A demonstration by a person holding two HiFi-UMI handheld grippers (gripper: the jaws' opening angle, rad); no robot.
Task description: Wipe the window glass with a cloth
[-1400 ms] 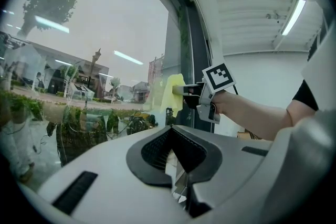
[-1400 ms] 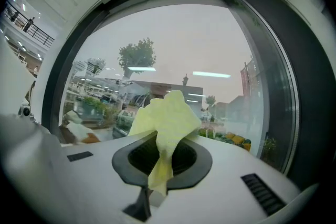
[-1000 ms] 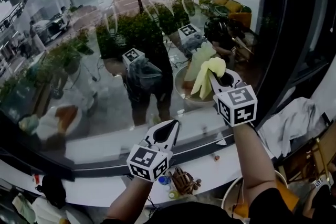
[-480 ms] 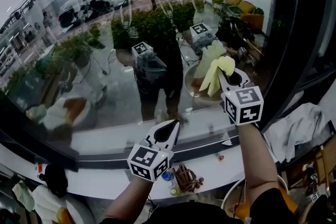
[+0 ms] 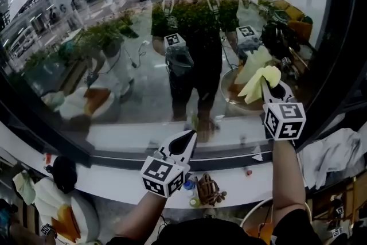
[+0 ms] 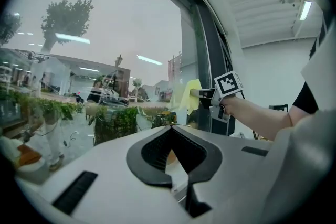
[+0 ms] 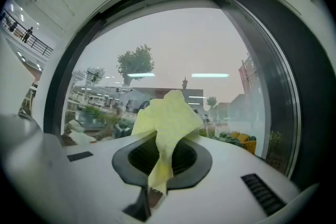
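The right gripper point(image 5: 267, 84) is raised at about 3 o'clock in the head view, its jaws pinching a pale yellow cloth point(image 5: 257, 81). In the right gripper view the cloth point(image 7: 166, 113) is nipped at its lower end between the closed jaws of the right gripper point(image 7: 164, 161), and the rest bunches up and out toward 12 o'clock. The loose bunch sits against the window glass point(image 5: 114, 66) – its reflection meets it there – close to the dark frame point(image 5: 344, 37) on the 3 o'clock side.

The left gripper point(image 5: 187, 136) is held low at about 6 o'clock, over the white sill point(image 5: 109, 179) and well apart from the right one. Seen in its own view, the left gripper point(image 6: 173, 153) has its jaws pressed together with nothing between them, and the cloth point(image 6: 186, 94) shows at 1 o'clock. The pane also reflects the person point(image 5: 195, 49) and both marker cubes.
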